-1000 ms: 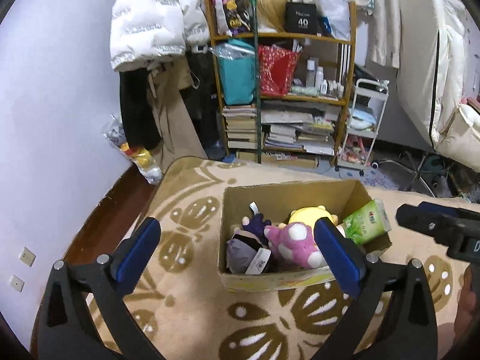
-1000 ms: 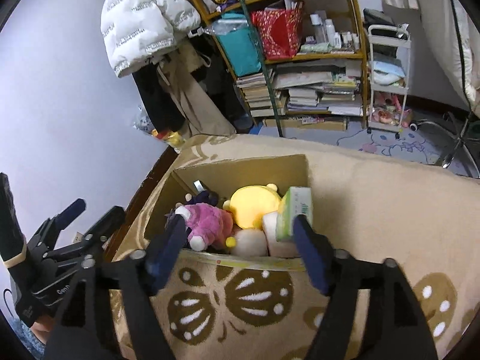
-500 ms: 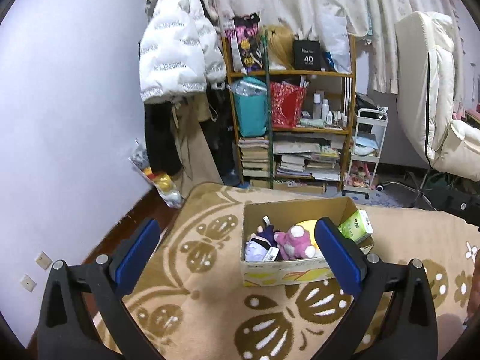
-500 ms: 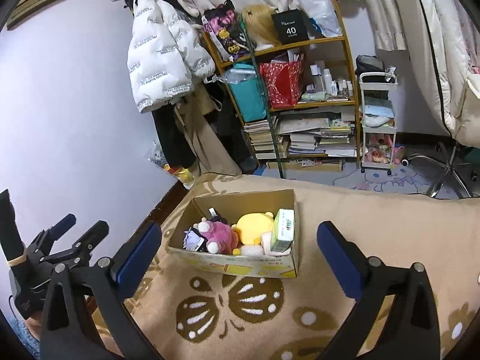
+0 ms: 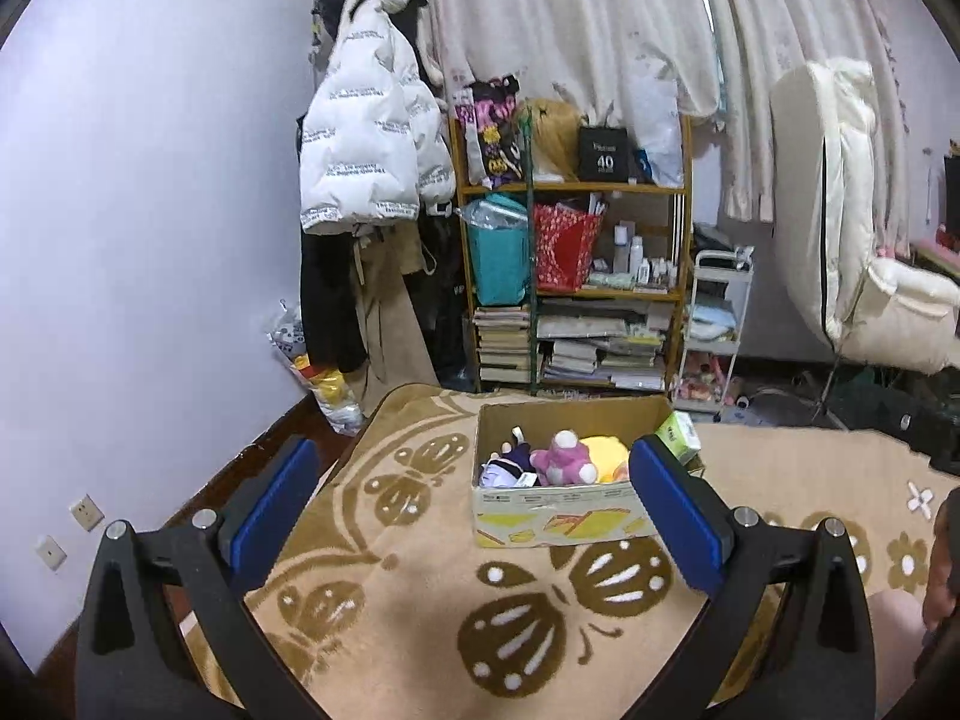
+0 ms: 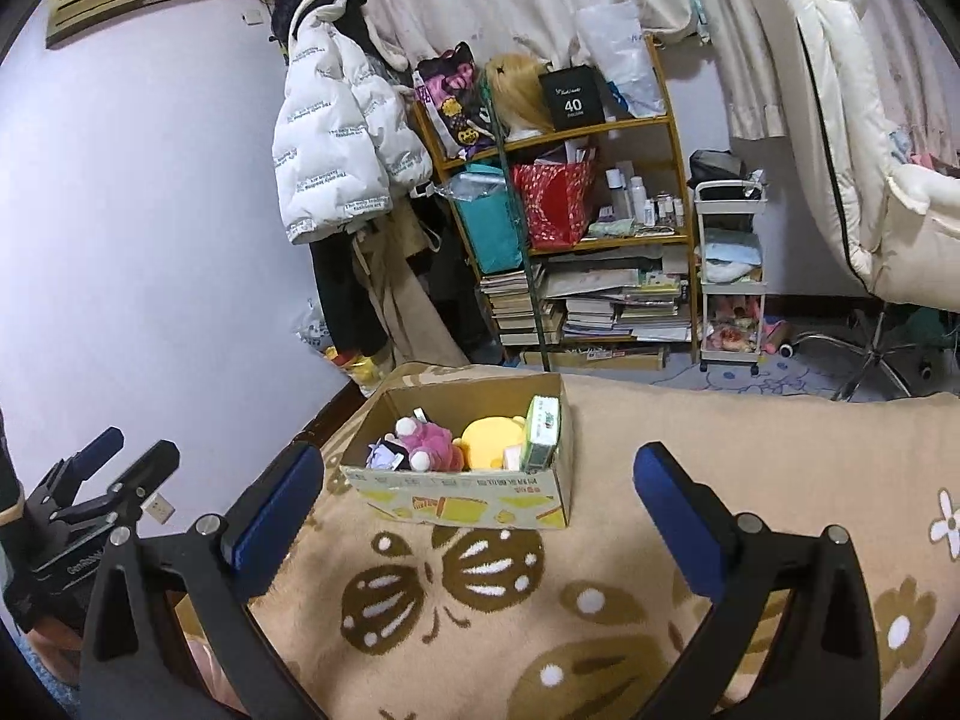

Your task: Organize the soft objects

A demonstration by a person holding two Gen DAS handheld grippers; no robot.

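we see both views evenly lit by soft, cool indoor light, with no harsh glare and only faint shadows. fisheye bending curves the curtains (image 5: 570,30) and walls toward black corners, and focus stays fairly sharp throughout.

I see the left gripper (image 5: 468,492) with its jaws spread wide, blue pads (image 5: 273,501) well apart and nothing between them. The right gripper (image 6: 477,495) stands likewise, jaws wide, blue pads (image 6: 681,513) holding nothing. Both point forward and slightly downward, the left gripper visible low at the right view's left edge.
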